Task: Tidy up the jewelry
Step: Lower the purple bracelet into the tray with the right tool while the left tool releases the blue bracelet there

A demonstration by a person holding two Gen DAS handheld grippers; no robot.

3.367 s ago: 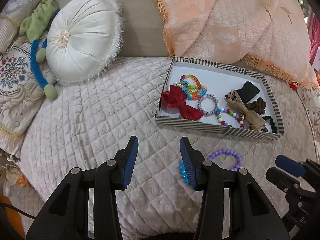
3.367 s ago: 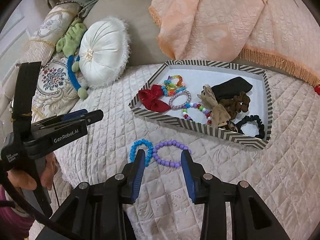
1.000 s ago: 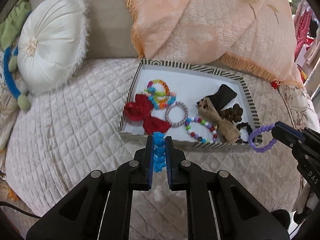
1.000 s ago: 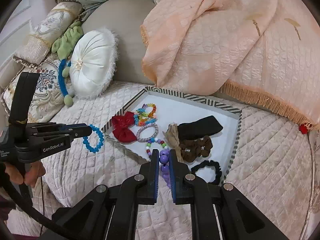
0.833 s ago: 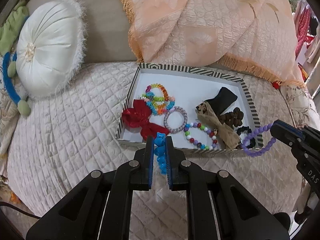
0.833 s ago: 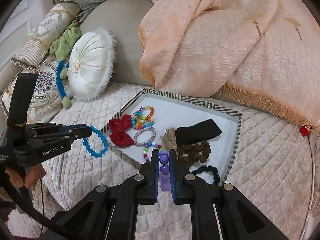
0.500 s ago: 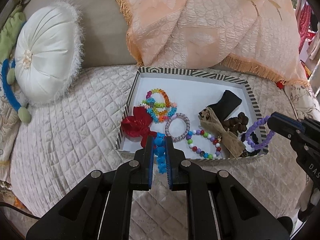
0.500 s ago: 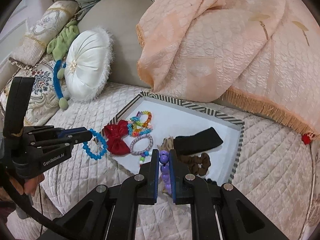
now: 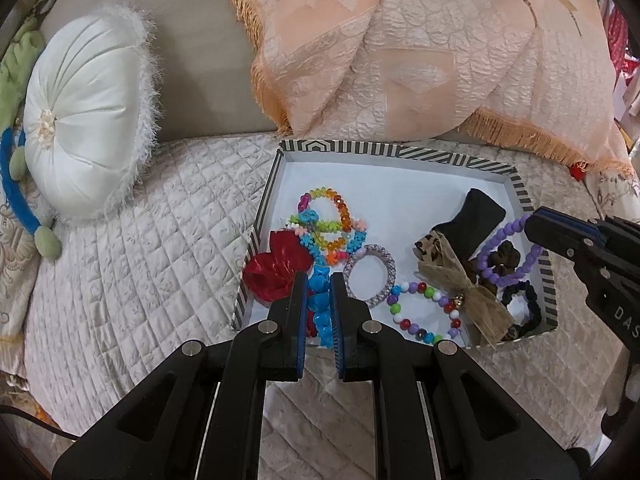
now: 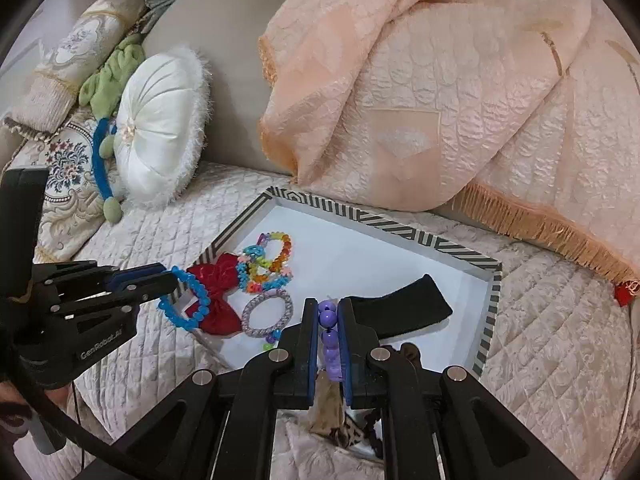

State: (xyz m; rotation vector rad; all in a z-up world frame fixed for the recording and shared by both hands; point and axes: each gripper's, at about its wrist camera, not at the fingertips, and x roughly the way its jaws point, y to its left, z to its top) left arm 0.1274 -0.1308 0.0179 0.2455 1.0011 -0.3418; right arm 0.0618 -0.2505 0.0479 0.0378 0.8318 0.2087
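A striped box with a white floor lies on the quilted bed. It holds colourful bead bracelets, a red bow, a silver scrunchie, a black band and a tan bow. My left gripper is shut on a blue bead bracelet over the box's near left corner. My right gripper is shut on a purple bead bracelet over the box's right side.
A round white cushion leans at the back left with a green and blue soft toy beside it. A peach fringed blanket is heaped behind the box. Patterned pillows lie at the far left.
Both grippers closed on the bracelets that lay on the quilt in front of the box, lifted them and carried them forward over the box.
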